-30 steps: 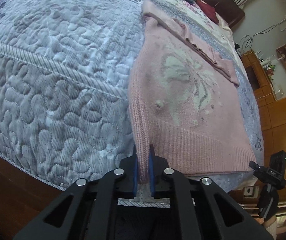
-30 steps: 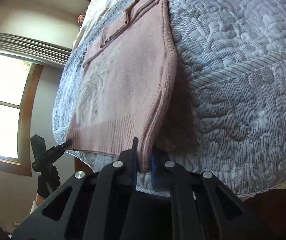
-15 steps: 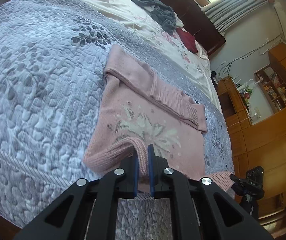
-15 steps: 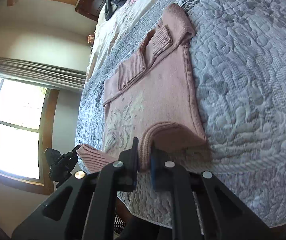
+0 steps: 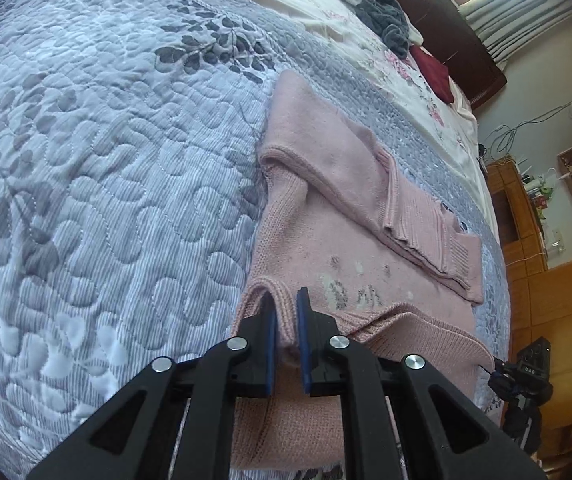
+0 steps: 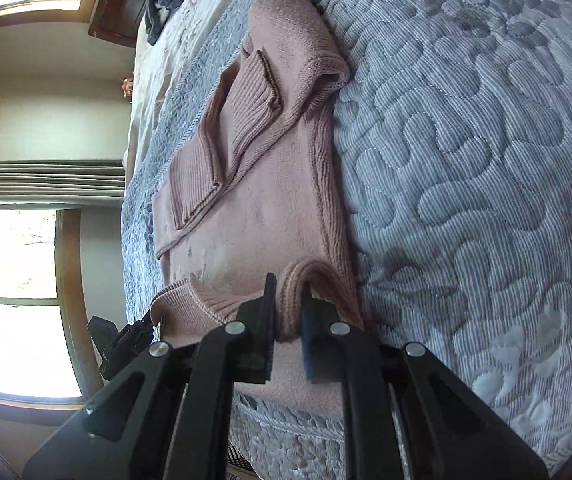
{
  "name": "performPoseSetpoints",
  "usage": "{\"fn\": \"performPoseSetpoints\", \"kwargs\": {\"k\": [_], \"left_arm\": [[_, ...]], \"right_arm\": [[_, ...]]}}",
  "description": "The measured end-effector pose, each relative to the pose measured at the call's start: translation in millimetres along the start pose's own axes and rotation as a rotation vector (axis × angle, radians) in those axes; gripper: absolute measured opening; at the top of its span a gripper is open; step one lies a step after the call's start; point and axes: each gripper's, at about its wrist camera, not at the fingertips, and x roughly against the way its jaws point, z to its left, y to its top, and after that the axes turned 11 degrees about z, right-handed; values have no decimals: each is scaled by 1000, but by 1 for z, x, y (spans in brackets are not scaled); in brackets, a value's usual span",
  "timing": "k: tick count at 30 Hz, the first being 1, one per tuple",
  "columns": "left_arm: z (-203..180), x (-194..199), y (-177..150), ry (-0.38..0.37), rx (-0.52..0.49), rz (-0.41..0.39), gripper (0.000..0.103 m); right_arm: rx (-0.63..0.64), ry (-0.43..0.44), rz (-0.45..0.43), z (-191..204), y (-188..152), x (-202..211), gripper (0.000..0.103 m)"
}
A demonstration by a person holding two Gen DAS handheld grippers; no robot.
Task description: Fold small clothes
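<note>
Pink sweater (image 5: 326,240) mid-frame on the quilt (image 5: 106,200) | we see its hem now carried farther over its body | left gripper (image 5: 285,320) and right gripper (image 6: 289,304) each pinch a hem corner, jaws seemingly slightly wider.

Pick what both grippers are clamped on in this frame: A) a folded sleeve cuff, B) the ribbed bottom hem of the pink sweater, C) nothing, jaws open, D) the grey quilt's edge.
B: the left gripper and the right gripper each pinch a corner of the ribbed hem of the pink sweater, lifted over its body on the quilt.
</note>
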Motion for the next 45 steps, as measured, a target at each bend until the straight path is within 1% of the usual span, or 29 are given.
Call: {"fn": "performPoseSetpoints", "kwargs": {"k": [1, 4, 6, 7, 8, 9, 10, 12, 14, 17, 18, 20, 22, 23, 25, 28, 32, 36, 37, 38, 39, 40, 41, 42, 45], "left_arm": [[2, -2, 1, -6, 10, 3, 13], [8, -1, 3, -47, 41, 7, 14], [13, 4, 1, -84, 67, 11, 16], [16, 8, -1, -111, 84, 8, 19], [19, 15, -3, -131, 103, -4, 24], [22, 22, -5, -137, 119, -25, 30], [25, 30, -7, -146, 130, -48, 39], [28, 42, -9, -149, 133, -66, 39], [27, 54, -11, -121, 107, -77, 39], [14, 62, -11, -52, 24, -78, 43], [8, 63, -10, -19, -11, -74, 44], [-6, 59, -8, 47, -82, -62, 53], [-17, 50, -7, 103, -149, -42, 58], [-23, 45, -6, 131, -185, -33, 59], [-33, 34, -4, 189, -248, -14, 60], [-41, 15, 1, 262, -315, 22, 60], [-47, -6, 7, 302, -368, 55, 60], [-53, -26, 7, 371, -417, 77, 58], [-54, -30, 7, 379, -425, 85, 47], [-55, -32, 5, 377, -431, 92, 33], [-57, -32, 3, 373, -439, 86, 29], [-60, -32, 0, 383, -451, 74, 23], [-62, -31, -3, 398, -463, 65, 14], [-64, -29, -5, 398, -468, 59, 12], [-67, -14, -13, 352, -462, 20, 10]], "right_arm": [[-4, -5, 5, -2, 3, -2, 12], [-6, -3, 11, -8, 5, -1, 13], [5, -7, 9, -11, 3, 6, 15], [13, -7, 7, -13, 0, 11, 18], [17, -18, -3, -14, -2, 16, 34], [16, -48, -26, -15, -5, 24, 47], [22, -71, -50, -16, -8, 31, 57], [35, -63, -61, -18, -12, 43, 53], [62, -74, -80, -13, -17, 53, 51], [142, -127, -95, 2, -25, 62, 51], [170, -150, -95, 7, -27, 63, 51], [237, -218, -95, 21, -30, 60, 51], [302, -283, -86, 35, -32, 50, 52], [329, -307, -78, 41, -32, 44, 53], [374, -345, -62, 53, -31, 29, 53], [423, -429, -42, 62, -26, 6, 55], [443, -481, -8, 66, -16, -20, 55], [465, -545, 3, 67, -12, -37, 56], [473, -558, 3, 67, -12, -38, 52], [486, -568, 4, 68, -12, -40, 42], [497, -575, 10, 69, -13, -42, 37], [503, -574, 23, 69, -14, -43, 18], [508, -570, 34, 68, -16, -44, 2], [511, -558, 38, 68, -18, -43, 0], [518, -542, 17, 67, -31, -33, 0]]}}
